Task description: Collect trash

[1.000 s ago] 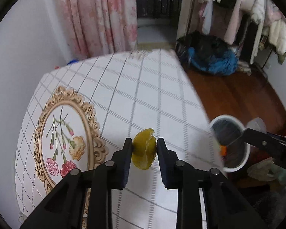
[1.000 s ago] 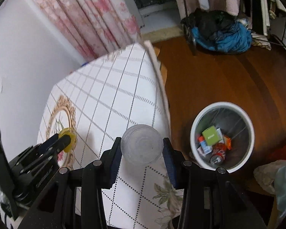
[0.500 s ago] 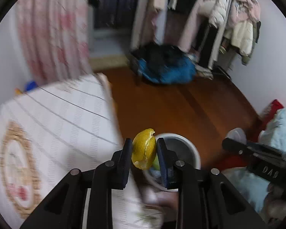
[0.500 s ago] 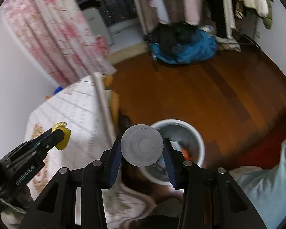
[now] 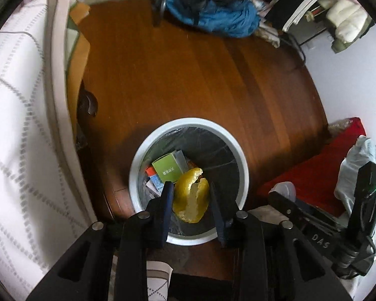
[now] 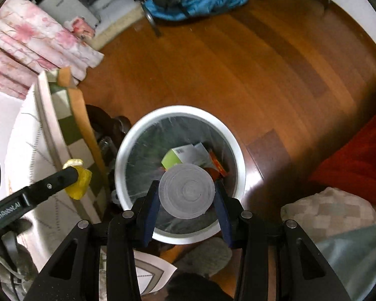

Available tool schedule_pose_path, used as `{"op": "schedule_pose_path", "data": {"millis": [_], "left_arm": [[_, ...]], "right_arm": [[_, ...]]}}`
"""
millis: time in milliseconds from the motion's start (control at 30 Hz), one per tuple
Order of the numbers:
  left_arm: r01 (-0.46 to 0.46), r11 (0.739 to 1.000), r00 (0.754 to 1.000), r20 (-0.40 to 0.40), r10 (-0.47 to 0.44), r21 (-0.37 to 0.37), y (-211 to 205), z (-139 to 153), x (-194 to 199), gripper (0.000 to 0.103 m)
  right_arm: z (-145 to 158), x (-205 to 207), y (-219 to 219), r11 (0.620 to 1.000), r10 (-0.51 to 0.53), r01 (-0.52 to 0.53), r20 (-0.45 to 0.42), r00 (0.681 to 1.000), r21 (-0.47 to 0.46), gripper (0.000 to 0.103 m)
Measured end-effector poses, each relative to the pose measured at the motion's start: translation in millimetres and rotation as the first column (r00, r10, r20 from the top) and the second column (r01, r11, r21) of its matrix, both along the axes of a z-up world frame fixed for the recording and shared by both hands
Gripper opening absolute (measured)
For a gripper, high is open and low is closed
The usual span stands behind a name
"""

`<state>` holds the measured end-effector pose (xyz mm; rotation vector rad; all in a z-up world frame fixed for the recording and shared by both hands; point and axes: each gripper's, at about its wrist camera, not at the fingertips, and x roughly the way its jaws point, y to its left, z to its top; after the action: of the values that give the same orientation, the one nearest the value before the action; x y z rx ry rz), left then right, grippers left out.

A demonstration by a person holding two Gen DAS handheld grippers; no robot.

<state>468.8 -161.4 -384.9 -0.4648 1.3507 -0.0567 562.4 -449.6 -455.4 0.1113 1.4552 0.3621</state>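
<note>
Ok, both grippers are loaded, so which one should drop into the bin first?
Probably the right gripper: its plastic cup hangs over the open bin. In that view the left gripper with the yellow peel sits beside the rim, over the table edge.

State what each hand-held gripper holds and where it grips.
The left hand-held gripper pinches a yellow citrus peel across its sides. The right hand-held gripper clamps a clear plastic cup by its sidewall.
</note>
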Motion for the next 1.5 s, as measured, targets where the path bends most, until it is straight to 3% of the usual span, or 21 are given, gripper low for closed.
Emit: {"op": "schedule_pose_path", "data": {"millis": [100, 167, 200, 233, 267, 300, 533, 800, 1267, 1500], "left_arm": [[0.011, 0.999, 1.000, -0.023, -0.011, 0.035, -7, -7, 6, 0.042], [0.023, 0.998, 1.000, -0.015, -0.022, 0.065, -10, -6, 2, 0.069], [0.023, 0.996, 1.000, -0.010, -0.022, 0.082, -11, -4, 0, 0.077], [0.024, 0.995, 1.000, -0.007, -0.024, 0.094, -8, -4, -2, 0.089], [0.027, 0.993, 1.000, -0.008, -0.026, 0.113, -7, -2, -4, 0.092], [0.028, 0.991, 1.000, -0.012, -0.026, 0.131, -6, -3, -6, 0.093], [0.034, 0.960, 0.999, -0.002, -0.035, 0.276, -2, 20, -30, 0.094], [0.022, 0.945, 0.999, 0.037, -0.036, 0.326, -8, 68, -61, 0.094], [0.021, 0.953, 0.970, 0.225, -0.092, 0.301, -18, 197, -143, 0.095], [0.022, 0.966, 0.945, 0.310, -0.104, 0.258, -17, 248, -180, 0.095]], "right_arm": [[-19, 6, 6, 1.000, 0.012, -0.013, -0.036, 0.999, -0.005, 0.044], [-29, 6, 8, 0.999, 0.019, -0.021, -0.051, 0.999, -0.028, 0.045], [-33, 8, 10, 0.999, 0.020, -0.022, -0.064, 0.998, -0.040, 0.053], [-37, 9, 11, 0.999, 0.017, -0.020, -0.077, 0.997, -0.041, 0.077], [-38, 8, 10, 0.999, 0.011, -0.014, -0.082, 0.997, -0.043, 0.089], [-38, 7, 9, 0.999, 0.009, -0.013, -0.086, 0.996, -0.051, 0.103], [-6, -13, 8, 0.992, 0.016, -0.023, -0.054, 0.998, -0.125, 0.103], [64, -45, 1, 0.994, 0.032, -0.030, 0.011, 0.999, -0.110, 0.103], [234, -138, -27, 0.998, 0.043, -0.050, 0.209, 0.977, 0.030, 0.103], [298, -186, -41, 0.992, 0.048, -0.078, 0.282, 0.958, 0.098, 0.103]]}}
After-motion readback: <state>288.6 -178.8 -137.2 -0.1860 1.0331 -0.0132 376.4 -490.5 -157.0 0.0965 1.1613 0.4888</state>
